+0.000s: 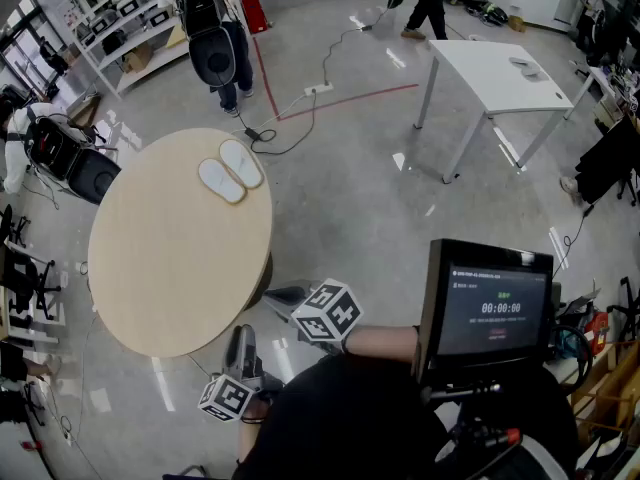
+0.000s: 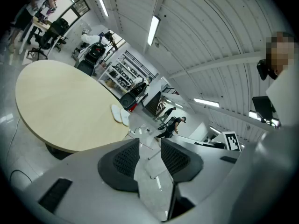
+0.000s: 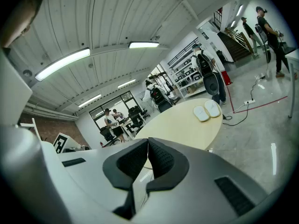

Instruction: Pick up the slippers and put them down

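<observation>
Slippers (image 1: 230,171) across table (image 1: 170,258) from left tongs (image 1: 240,333), right tongs (image 1: 275,296), both low

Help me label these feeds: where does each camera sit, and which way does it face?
Left gripper view: on the left tool, looking along its parted, empty jaws; round table ahead-left.
Right gripper view: on the right tool, looking along its shut jaws at the table.
Head view: on the person's head, looking steeply down at table and slippers; both tools show below.
Shared: all three show the slippers.
</observation>
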Demonstrator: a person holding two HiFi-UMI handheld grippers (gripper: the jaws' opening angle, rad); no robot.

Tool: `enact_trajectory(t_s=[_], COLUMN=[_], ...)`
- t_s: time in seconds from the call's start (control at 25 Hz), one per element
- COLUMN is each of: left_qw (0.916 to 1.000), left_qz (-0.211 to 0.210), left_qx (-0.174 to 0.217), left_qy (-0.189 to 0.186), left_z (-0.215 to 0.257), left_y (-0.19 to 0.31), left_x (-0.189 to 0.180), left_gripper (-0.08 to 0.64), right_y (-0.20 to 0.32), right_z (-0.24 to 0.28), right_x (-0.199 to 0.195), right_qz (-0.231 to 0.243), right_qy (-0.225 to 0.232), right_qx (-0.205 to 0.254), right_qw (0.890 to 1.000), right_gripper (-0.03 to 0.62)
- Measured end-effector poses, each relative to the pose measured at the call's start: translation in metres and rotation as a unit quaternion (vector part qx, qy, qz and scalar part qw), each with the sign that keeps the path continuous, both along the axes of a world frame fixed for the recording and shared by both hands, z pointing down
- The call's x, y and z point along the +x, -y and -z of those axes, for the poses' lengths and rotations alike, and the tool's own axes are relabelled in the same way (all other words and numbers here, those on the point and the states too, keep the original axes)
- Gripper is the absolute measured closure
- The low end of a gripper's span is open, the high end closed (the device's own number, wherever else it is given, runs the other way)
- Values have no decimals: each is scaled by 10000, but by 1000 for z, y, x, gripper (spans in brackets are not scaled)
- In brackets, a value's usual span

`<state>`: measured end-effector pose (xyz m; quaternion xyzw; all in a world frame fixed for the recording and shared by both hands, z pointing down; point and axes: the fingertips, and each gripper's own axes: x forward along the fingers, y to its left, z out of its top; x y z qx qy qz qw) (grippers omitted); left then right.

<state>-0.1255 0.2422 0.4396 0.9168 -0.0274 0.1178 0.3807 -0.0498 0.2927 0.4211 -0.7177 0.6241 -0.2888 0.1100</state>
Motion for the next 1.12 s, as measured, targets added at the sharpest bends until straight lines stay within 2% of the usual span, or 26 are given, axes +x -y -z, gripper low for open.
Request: enact_trajectory(t_s=[0.44, 0.76, 0.92, 1.04, 1.12], left_qw=[10000, 9999, 9997, 10000, 9999], left_qz=[-13, 58, 234, 56, -104], left_qx=[-28, -88, -110, -30, 90], left_qy=[60, 65, 47, 65, 81], left_z=[2, -5, -8, -12, -16], left_y=[-2, -3, -31, -64, -64], left_x=[-1, -3, -1, 12, 23], left_gripper=[403, 404, 403, 405, 405], right_y=[1, -2, -29, -67, -71], right_z=[6, 0, -4, -9, -15], right_x=[-3, -3, 2, 16, 29], right_qz=[15, 25, 170, -91, -340], right_qy=[44, 127, 158, 278, 368], right_qx=[182, 134, 119, 140, 202], right_qw=[9998, 9998, 9997, 9995, 9985], right_gripper=[575, 575, 575, 575, 575])
